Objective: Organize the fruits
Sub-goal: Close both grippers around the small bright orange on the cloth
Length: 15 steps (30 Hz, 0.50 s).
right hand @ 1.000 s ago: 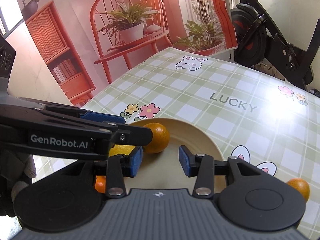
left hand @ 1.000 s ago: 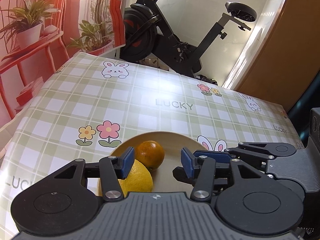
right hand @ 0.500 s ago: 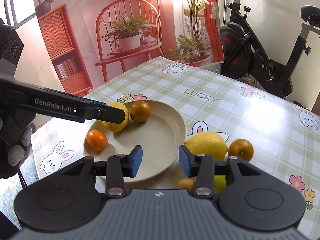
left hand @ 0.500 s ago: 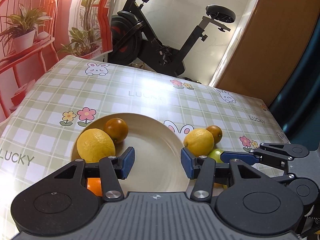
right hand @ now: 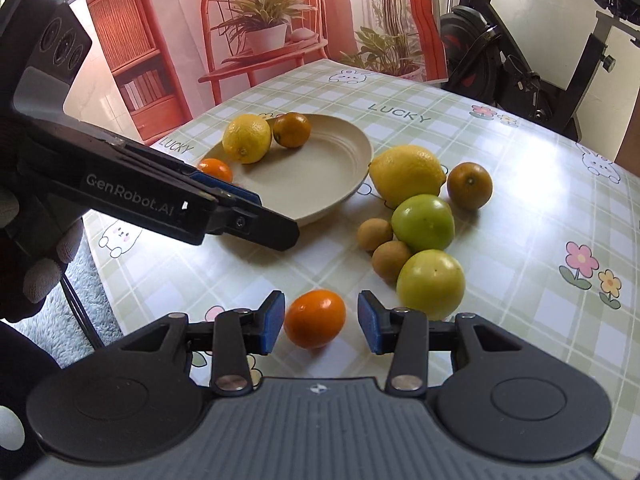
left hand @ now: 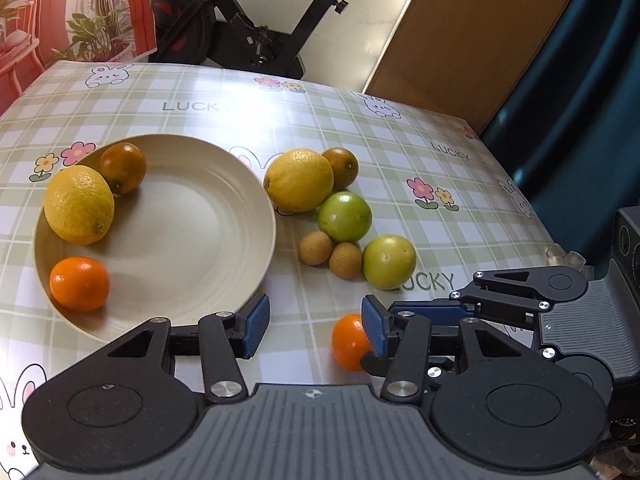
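Observation:
A beige plate [left hand: 192,220] holds a lemon [left hand: 79,204], a dark orange [left hand: 122,167] and a bright tangerine [left hand: 79,283]. To its right on the table lie a second lemon [left hand: 299,179], a dark orange [left hand: 341,168], two green fruits [left hand: 345,217] [left hand: 389,261] and two small brown fruits [left hand: 315,247]. A loose tangerine [right hand: 316,318] sits on the cloth between the open jaws of my right gripper [right hand: 320,320], with neither pad pressing on it. My left gripper [left hand: 316,328] is open and empty, just off the plate's near rim [right hand: 320,208].
The table wears a green checked cloth [left hand: 224,92] printed with rabbits and flowers. An exercise bike [left hand: 256,20] stands beyond its far edge, beside a red backdrop [right hand: 256,20] of a chair and plants. A gloved hand [right hand: 44,272] holds the left gripper.
Both grippers have drawn back from the plate toward the table's near side. The loose fruits beside the plate came into view, and the right gripper now frames the loose tangerine.

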Tool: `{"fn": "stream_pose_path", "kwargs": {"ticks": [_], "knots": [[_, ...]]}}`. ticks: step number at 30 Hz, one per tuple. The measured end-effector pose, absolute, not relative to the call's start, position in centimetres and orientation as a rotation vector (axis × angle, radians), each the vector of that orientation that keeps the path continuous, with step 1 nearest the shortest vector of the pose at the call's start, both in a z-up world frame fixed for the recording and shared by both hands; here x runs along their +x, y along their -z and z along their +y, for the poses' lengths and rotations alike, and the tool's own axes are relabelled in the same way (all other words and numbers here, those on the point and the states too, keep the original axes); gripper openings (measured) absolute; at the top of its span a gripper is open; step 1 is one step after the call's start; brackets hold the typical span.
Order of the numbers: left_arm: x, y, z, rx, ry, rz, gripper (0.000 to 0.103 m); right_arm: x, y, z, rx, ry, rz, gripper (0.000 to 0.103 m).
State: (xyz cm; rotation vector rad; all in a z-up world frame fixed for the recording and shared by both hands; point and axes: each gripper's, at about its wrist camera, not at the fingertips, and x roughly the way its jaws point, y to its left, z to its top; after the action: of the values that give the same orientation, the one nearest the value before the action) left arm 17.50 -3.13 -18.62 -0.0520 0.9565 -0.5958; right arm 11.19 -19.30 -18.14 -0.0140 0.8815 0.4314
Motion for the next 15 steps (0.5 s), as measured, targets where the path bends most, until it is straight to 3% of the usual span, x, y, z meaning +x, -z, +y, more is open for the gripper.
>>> {"fn": "stream_pose_path", "kwargs": {"ticks": [15], "knots": [[17.3, 21.2, -5.2, -0.048, 0.673, 1.048, 0.051, 11.1, 20.6, -19.5, 0.053, -0.443, 0.933, 0.045]]}}
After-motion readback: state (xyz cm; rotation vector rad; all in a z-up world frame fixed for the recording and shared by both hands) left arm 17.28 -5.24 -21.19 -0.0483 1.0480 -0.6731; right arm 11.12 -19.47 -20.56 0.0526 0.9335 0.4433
